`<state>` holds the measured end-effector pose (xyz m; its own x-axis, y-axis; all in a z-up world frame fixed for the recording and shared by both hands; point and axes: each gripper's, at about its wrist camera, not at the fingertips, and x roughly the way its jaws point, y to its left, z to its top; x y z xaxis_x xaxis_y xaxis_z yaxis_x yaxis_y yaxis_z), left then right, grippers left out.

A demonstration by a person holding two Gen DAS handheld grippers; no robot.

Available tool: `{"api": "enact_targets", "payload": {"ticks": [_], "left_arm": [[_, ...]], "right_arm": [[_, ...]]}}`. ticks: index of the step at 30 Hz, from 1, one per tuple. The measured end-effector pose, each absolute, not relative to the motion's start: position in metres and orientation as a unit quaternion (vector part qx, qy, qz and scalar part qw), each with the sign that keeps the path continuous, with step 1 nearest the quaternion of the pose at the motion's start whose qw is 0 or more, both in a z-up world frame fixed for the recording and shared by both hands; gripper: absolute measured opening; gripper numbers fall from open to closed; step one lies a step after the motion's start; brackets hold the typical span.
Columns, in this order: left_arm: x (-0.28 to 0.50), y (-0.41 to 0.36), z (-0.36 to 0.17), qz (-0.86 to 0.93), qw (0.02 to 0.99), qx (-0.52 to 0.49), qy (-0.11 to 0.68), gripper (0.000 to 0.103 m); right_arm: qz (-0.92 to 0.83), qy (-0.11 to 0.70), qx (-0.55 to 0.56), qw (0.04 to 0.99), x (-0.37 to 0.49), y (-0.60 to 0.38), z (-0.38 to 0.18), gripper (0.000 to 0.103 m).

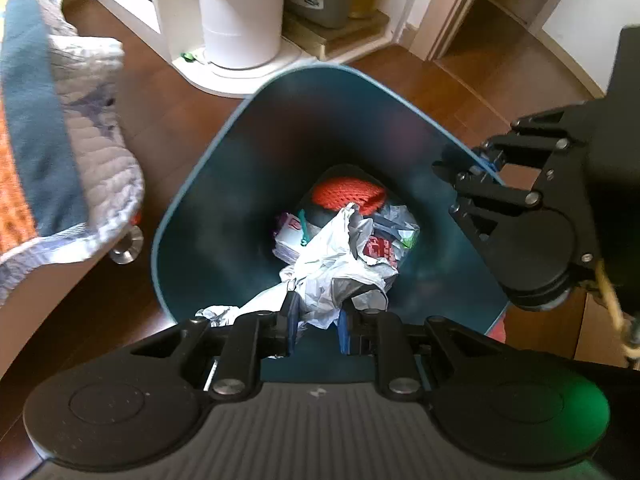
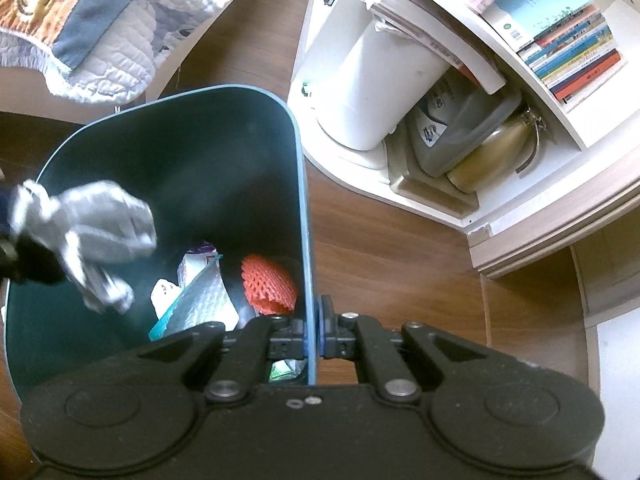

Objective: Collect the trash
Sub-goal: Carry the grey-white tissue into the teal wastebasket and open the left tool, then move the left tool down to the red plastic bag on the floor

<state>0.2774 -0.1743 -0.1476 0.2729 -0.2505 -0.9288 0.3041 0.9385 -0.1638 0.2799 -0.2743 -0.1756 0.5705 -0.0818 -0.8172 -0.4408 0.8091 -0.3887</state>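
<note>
Left gripper (image 1: pixel 316 320), low centre of its view: fingers narrowly parted, pinching a crumpled silver-white wrapper (image 1: pixel 336 272) that hangs over the mouth of the teal bin (image 1: pixel 188 184); in the right wrist view the same wrapper shows blurred at left, above the bin's opening. Right gripper (image 2: pixel 314 336): fingers pressed onto the bin's rim from both sides, steadying it; orange netting (image 1: pixel 348 194) and other wrappers lie at the bottom, wood floor (image 2: pixel 400 248) and white shelf (image 2: pixel 500 184) beyond. Best to release only with the wrapper well inside the rim, letting the fingers spread fully so the foil does not cling, right grip held firm.
</note>
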Motion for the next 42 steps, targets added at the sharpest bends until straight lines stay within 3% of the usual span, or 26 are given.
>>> {"api": "enact_targets", "payload": {"ticks": [18, 20, 22, 23, 42], "left_arm": [[0.286, -0.181, -0.175, -0.188, 0.772, 0.013, 0.606, 0.023], [0.285, -0.178, -0.173, -0.188, 0.773, 0.009, 0.605, 0.036], [0.282, -0.172, -0.170, -0.190, 0.780, 0.000, 0.597, 0.075], [0.279, -0.170, -0.166, -0.190, 0.785, -0.002, 0.589, 0.078], [0.274, -0.070, -0.165, -0.132, 0.804, -0.057, 0.576, 0.078]], "right_arm": [[0.099, 0.466, -0.263, 0.839, 0.288, -0.286, -0.176, 0.005], [0.098, 0.467, -0.263, 0.838, 0.289, -0.286, -0.177, 0.005], [0.097, 0.468, -0.262, 0.838, 0.289, -0.286, -0.177, 0.005], [0.096, 0.468, -0.262, 0.838, 0.289, -0.286, -0.177, 0.005], [0.068, 0.511, -0.221, 0.828, 0.302, -0.320, -0.184, 0.006]]}}
